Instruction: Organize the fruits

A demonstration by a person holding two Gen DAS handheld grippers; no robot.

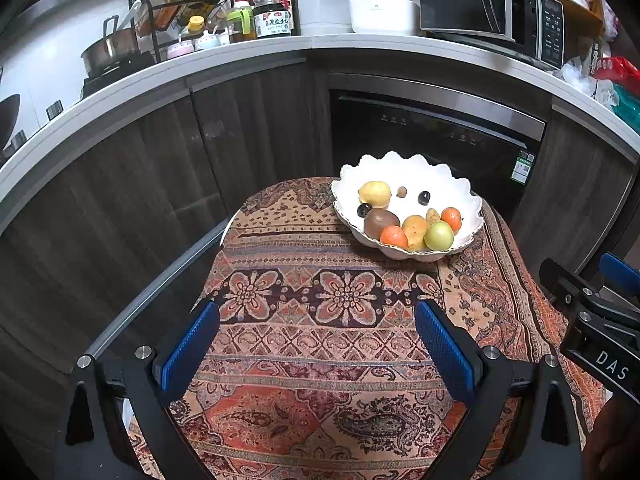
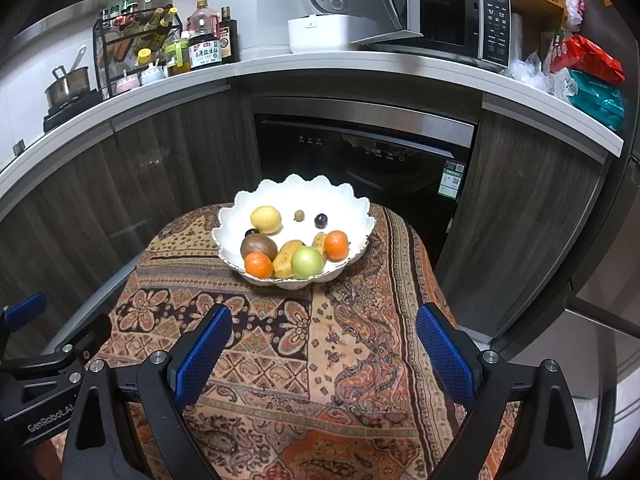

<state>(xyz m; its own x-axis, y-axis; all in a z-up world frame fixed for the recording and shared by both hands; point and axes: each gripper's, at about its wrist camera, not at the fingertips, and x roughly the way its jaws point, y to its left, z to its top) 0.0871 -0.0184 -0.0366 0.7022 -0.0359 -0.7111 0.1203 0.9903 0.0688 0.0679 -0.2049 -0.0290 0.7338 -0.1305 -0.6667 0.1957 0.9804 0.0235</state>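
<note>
A white scalloped bowl (image 1: 400, 168) (image 2: 344, 200) stands at the far end of a small table with a patterned cloth (image 1: 320, 344) (image 2: 320, 360). In it lie a yellow lemon (image 1: 375, 193) (image 2: 266, 219), a brown kiwi (image 1: 381, 223) (image 2: 258, 247), two oranges (image 1: 394, 236) (image 2: 336, 245), a green apple (image 1: 439, 235) (image 2: 307, 262), a yellow-brown fruit (image 1: 415, 231) (image 2: 287, 262) and small dark grapes (image 1: 424, 198) (image 2: 321, 220). My left gripper (image 1: 318, 318) is open and empty above the cloth, short of the bowl. My right gripper (image 2: 324, 322) is open and empty too.
Dark cabinets and a black dishwasher (image 1: 432, 140) (image 2: 360, 152) stand behind the table. The counter above holds a bottle rack (image 1: 180, 8), a pot (image 1: 110, 50), a rice cooker (image 1: 384, 4) and a microwave (image 2: 448, 20). The table's edge drops off on both sides.
</note>
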